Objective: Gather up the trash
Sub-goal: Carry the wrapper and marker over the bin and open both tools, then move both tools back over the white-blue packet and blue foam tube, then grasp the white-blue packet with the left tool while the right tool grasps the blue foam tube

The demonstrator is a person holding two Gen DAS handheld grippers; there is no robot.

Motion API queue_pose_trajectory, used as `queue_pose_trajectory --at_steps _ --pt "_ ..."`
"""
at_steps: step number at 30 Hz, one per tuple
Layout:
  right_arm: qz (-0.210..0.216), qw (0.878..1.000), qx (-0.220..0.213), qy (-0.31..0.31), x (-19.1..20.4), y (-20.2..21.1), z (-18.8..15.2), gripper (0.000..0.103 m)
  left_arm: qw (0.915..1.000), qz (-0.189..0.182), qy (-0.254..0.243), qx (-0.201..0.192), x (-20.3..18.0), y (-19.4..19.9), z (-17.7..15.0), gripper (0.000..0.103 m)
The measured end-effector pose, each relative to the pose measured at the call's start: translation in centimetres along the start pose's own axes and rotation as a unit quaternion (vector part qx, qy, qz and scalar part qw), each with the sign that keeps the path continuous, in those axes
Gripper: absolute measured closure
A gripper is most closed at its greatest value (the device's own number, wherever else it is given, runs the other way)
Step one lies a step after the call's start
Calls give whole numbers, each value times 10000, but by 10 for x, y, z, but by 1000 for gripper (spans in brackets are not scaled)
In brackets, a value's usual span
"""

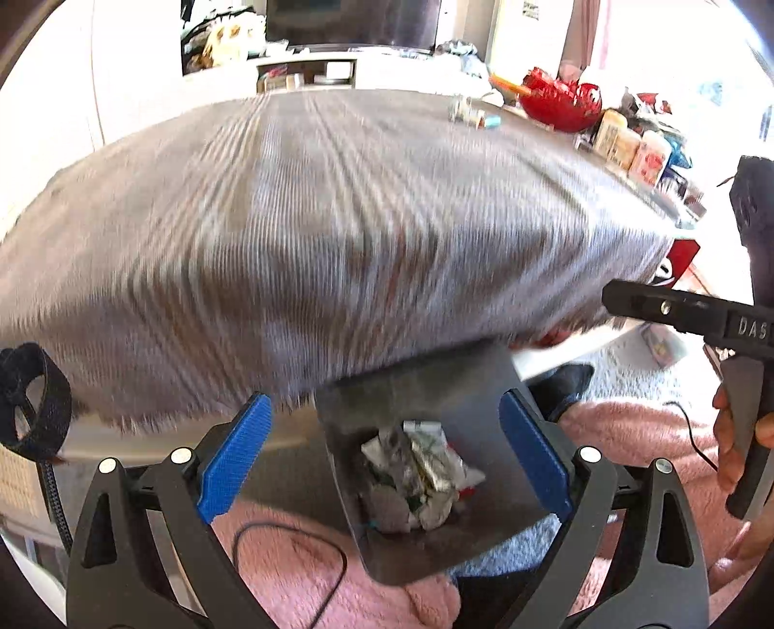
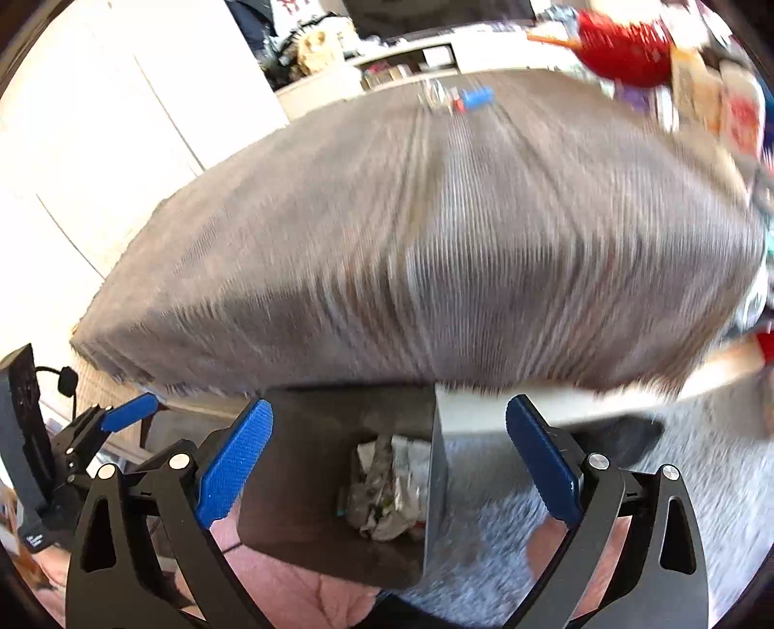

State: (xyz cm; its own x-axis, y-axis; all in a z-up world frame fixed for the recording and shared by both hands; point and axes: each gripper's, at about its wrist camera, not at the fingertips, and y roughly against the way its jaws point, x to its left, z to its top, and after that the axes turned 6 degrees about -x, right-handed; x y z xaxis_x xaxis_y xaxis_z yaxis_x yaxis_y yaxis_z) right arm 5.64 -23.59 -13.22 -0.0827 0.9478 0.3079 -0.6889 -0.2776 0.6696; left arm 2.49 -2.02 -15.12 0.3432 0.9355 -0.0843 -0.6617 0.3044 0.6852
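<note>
Grey ribbed cloth (image 1: 338,217) covers the table and fills most of the left wrist view, blurred by motion. Below its fringed edge stands a dark bin (image 1: 488,532), open at the top, with crumpled paper and wrappers (image 1: 416,479) lying at its bottom. The left gripper (image 1: 382,455) hangs above the bin with its blue pads (image 1: 232,459) spread wide and nothing between them. At the right edge of this view the right gripper (image 1: 687,314) shows from the side, a hand (image 1: 735,445) wrapped round its handle. On the far right part of the table sit a red bowl (image 1: 561,104) and a row of small bottles (image 1: 633,150); a few small items lie near the table's far edge, too blurred to name. Pink fleece (image 1: 300,571) and a thin black cable (image 1: 309,532) lie in the foreground.

From the right wrist view, the same cloth (image 2: 435,242) arches across the frame. The bin (image 2: 309,484) sits just under the table edge, one wall upright, the crumpled trash (image 2: 387,488) inside it. The right gripper (image 2: 392,464) is over the bin, its blue pads (image 2: 234,464) far apart and empty. At the left edge the left gripper (image 2: 111,426) shows in part, one blue pad visible. The red bowl (image 2: 624,43) is at the top right, heavily blurred. Grey shaggy rug (image 2: 508,532) lies to the right of the bin.
</note>
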Motion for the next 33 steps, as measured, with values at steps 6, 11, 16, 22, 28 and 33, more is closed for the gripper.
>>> queue_pose_trajectory --at_steps 6,11,16,22,28,33 --pt "-140 9994 -290 91 -9 1 62 5 9995 51 -194 -236 -1 -8 61 13" --pt "-496 9972 -498 259 -21 -10 117 5 9989 78 -296 -342 -1 -26 113 11" --pt "-725 9955 -589 144 -41 -31 162 5 9984 3 -423 -369 -12 -55 164 11" --pt "-896 9948 -490 -55 -67 -65 202 5 9971 -46 -664 -369 -33 -98 214 12" --pt "-952 9941 -408 -325 -97 -92 223 10 9981 -306 -535 -72 -48 -150 253 27" --pt "-939 9931 -318 -618 -125 -107 230 26 9977 -538 -384 119 -61 -187 271 38"
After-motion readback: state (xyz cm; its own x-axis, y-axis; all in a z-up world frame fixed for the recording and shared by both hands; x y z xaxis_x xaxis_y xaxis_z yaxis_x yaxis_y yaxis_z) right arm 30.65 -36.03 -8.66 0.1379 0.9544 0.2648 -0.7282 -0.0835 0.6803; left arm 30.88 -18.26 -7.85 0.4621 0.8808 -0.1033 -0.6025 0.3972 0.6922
